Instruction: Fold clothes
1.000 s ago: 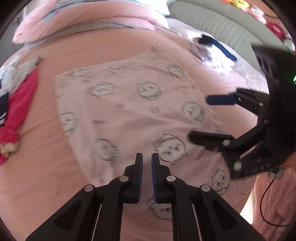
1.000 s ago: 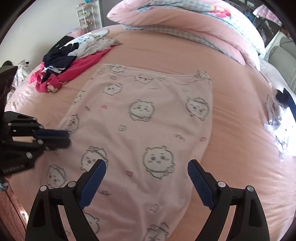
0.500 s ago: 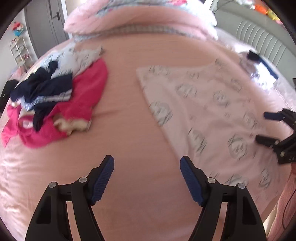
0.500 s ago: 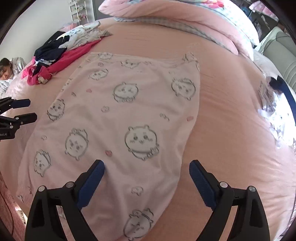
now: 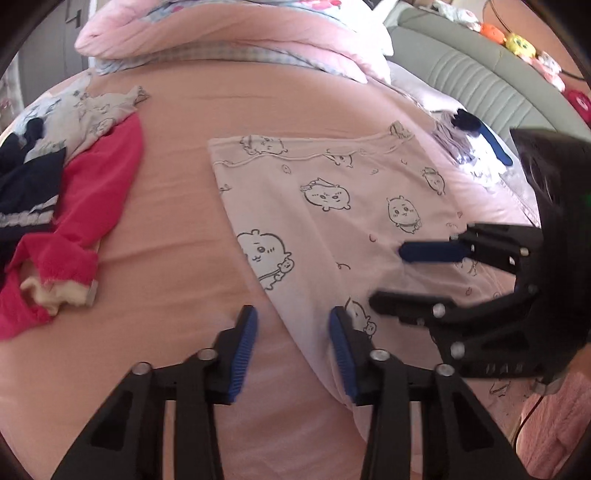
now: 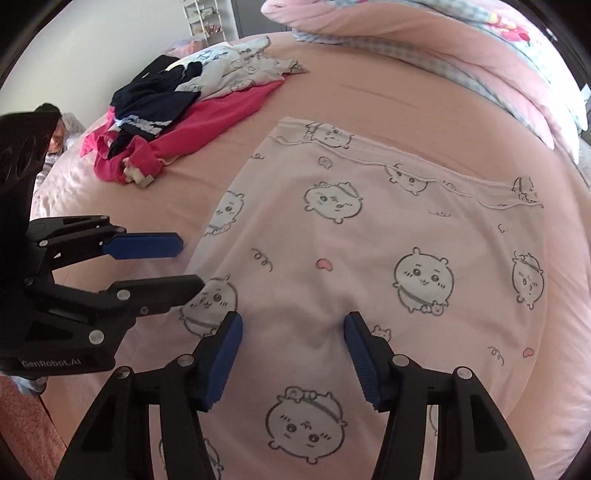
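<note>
A pale pink garment (image 5: 332,206) printed with cartoon faces lies flat on the pink bed; it also shows in the right wrist view (image 6: 369,258). My left gripper (image 5: 293,332) is open, its jaws straddling the garment's left edge close above the bed; it shows in the right wrist view (image 6: 173,266) at the left. My right gripper (image 6: 293,339) is open over the garment's lower middle, where the cloth bunches slightly; it shows in the left wrist view (image 5: 391,275) at the right.
A heap of clothes, red (image 5: 92,206), navy and grey-white, lies on the bed (image 5: 177,258) to the left, also in the right wrist view (image 6: 177,110). Pink pillows and duvet (image 5: 229,33) at the back. A grey headboard (image 5: 480,85) and small items at the far right.
My left gripper opened, swung left, then came back to the garment's left edge. My right gripper stayed open and lowered closer to the cloth.
</note>
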Tool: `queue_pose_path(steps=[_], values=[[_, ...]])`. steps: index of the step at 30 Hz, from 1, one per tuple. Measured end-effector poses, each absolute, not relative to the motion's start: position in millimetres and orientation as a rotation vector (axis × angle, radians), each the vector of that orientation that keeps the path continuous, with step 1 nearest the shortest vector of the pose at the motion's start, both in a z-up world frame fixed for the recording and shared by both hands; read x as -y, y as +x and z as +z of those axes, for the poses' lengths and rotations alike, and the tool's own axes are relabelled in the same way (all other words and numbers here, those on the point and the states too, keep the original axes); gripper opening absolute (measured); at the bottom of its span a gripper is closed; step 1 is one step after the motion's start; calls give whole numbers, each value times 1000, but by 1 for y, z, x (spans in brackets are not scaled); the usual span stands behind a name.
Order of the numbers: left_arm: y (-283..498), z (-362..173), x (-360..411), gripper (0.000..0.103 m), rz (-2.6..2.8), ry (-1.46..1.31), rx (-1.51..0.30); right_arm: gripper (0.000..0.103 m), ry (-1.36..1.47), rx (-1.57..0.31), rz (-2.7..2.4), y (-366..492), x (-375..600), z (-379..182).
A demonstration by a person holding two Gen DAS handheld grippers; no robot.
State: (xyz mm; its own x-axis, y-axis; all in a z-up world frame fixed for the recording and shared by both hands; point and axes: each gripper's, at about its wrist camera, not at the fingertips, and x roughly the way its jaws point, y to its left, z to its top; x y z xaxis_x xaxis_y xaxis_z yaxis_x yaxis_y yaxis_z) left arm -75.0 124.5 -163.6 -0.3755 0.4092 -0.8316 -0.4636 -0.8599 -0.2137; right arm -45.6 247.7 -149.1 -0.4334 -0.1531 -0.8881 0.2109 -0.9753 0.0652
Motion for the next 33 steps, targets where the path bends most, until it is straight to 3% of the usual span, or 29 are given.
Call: queue_pose_path(steps=[1,7,10,12,17,21,26,30,33], values=[[-77,-165,-126,13,2237,-1328,-90,57,1537,-58,-2498,-49,-251,-149],[-78,-177,-138,12,2178,-1350,-128,57,1561,-100,-2477,-55,-251,-152],[-79,-180,-142,5,2193,-1363,-171,57,1555,-142,-2483,-50,-251,-156],[-77,-178,-139,4,2206,-1378,-198,48,1542,-209,-2512,-47,-249,-156],[-77,-177,-129,1,2307,-1427,-354,46,1568,-255,-2571,-41,-263,-155],[-81,-168,-96,1,2334,-1425,-123,46,1598,-202,-2588,-35,-287,-152],[-62,-153,-117,1,2249,-1249,-132,47,1524,-41,-2551,-30,-279,-138],[-56,-178,-147,1,2173,-1311,-299,48,1535,-274,-2483,-29,-244,-152],[-59,-175,-138,3,2214,-1349,-352,48,1563,-350,-2494,-28,-253,-153]])
